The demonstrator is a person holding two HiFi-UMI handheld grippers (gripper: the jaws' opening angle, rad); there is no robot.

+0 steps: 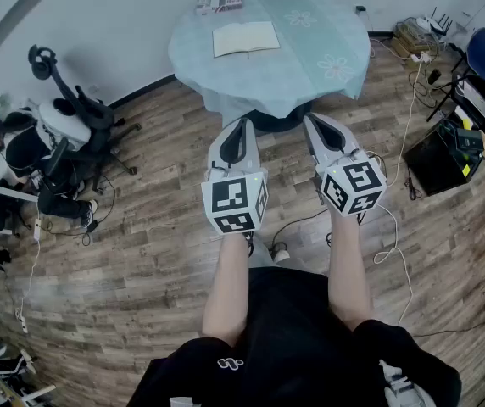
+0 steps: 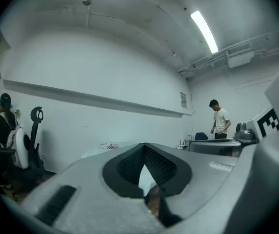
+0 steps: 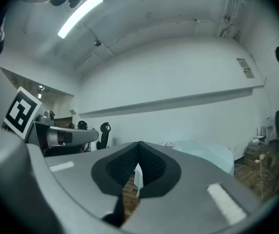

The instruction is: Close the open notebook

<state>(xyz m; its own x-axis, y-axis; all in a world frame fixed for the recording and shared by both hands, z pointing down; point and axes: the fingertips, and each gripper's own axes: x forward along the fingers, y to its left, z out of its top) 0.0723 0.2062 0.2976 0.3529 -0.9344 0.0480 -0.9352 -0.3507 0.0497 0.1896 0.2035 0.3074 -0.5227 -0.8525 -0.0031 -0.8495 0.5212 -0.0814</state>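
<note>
Notebook point(image 1: 245, 38) lies open, well beyond left gripper point(image 1: 243, 122) and right gripper point(image 1: 309, 117), both jaws clenched empty.

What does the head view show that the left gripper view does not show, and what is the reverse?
Only the head view shows the open notebook, which lies flat on the table, and a white cable on the wooden floor. Only the left gripper view shows a standing person at the right and a long ceiling lamp. Both views show the round table with its pale blue cloth, a black office chair near the wall, and the left gripper, which is shut, empty and not yet at the table.
</note>
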